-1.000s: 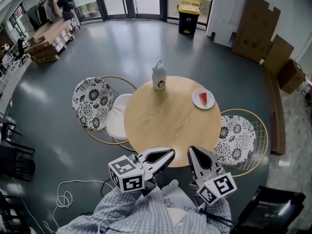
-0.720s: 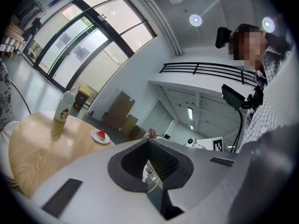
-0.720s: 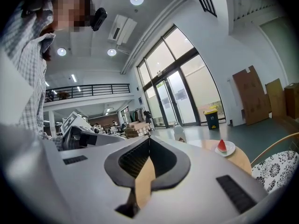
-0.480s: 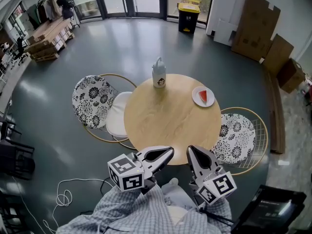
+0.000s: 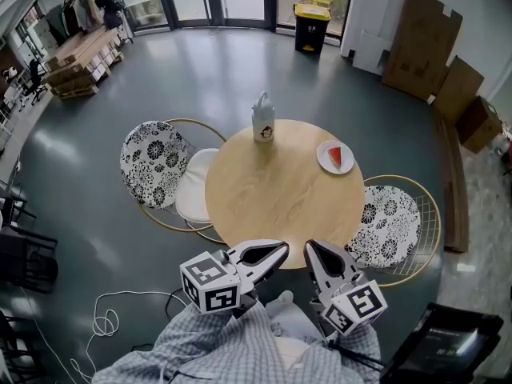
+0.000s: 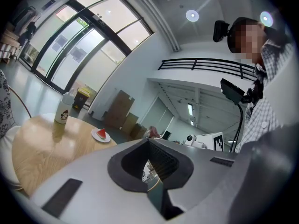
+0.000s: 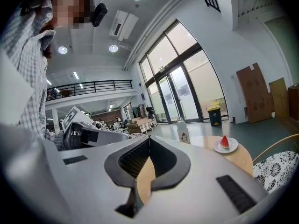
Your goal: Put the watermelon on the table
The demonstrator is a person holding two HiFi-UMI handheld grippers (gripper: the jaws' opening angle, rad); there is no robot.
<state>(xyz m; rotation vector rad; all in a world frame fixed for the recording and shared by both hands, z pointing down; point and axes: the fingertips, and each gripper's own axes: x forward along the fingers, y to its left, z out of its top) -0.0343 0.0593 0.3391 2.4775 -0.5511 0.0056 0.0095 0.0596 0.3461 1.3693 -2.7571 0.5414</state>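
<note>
A red watermelon slice point(image 5: 336, 156) lies on a small white plate point(image 5: 326, 160) at the right side of the round wooden table point(image 5: 280, 194). The slice point(image 6: 100, 133) is small in the left gripper view and the slice point(image 7: 224, 142) shows at the right of the right gripper view. My left gripper point(image 5: 282, 250) hangs shut and empty at the table's near edge, far from the plate. Beside it my right gripper point(image 5: 310, 249) is shut too, its jaw tips touching, nothing held.
A white bottle point(image 5: 262, 121) with a small figure printed on it stands at the table's far edge. Two patterned chairs flank the table, one at the left point(image 5: 152, 166), one at the right point(image 5: 392, 226). A cable point(image 5: 104, 322) lies on the grey floor at the left.
</note>
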